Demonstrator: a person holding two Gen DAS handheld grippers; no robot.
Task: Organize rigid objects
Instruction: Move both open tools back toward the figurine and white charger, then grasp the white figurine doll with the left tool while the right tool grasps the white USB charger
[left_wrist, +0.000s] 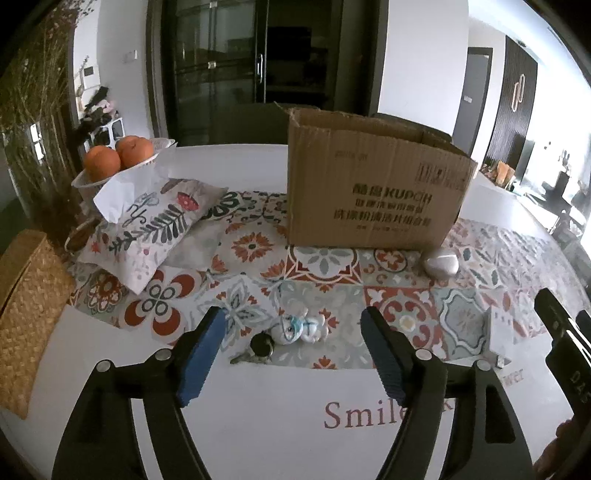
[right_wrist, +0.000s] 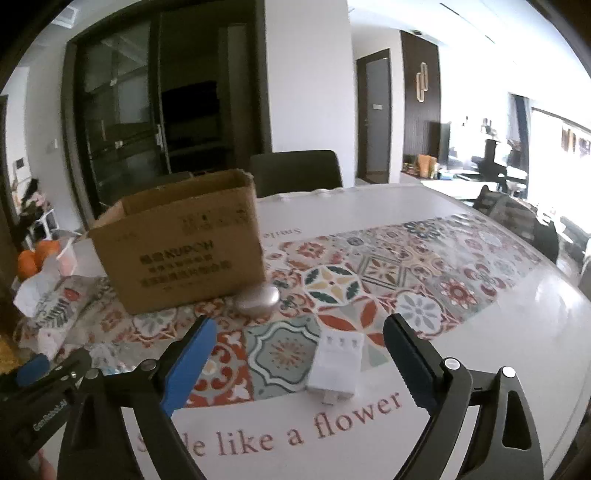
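Both grippers spread and empty over small hard items on the patterned tablecloth.

Between the left gripper (left_wrist: 291, 332) jaws lie a small figurine keychain (left_wrist: 295, 329), judged light and best pinched across the body; a white plastic charger (right_wrist: 337, 360), judged slippery, faces the right gripper (right_wrist: 299, 345); beyond are a silver pebble-shaped case (right_wrist: 258, 298) and an open cardboard box (right_wrist: 184, 243) on the white table (right_wrist: 535, 314).

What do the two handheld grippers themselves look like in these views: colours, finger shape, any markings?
Both look alike. The left gripper and right gripper have black, curved, cut-out finger arms with silver round fasteners, ending in blue ribbed pads. In the right wrist view, the left gripper's black body carries white lettering, partly readable as "GenRobot.AI". No cables or sleeves are visible.
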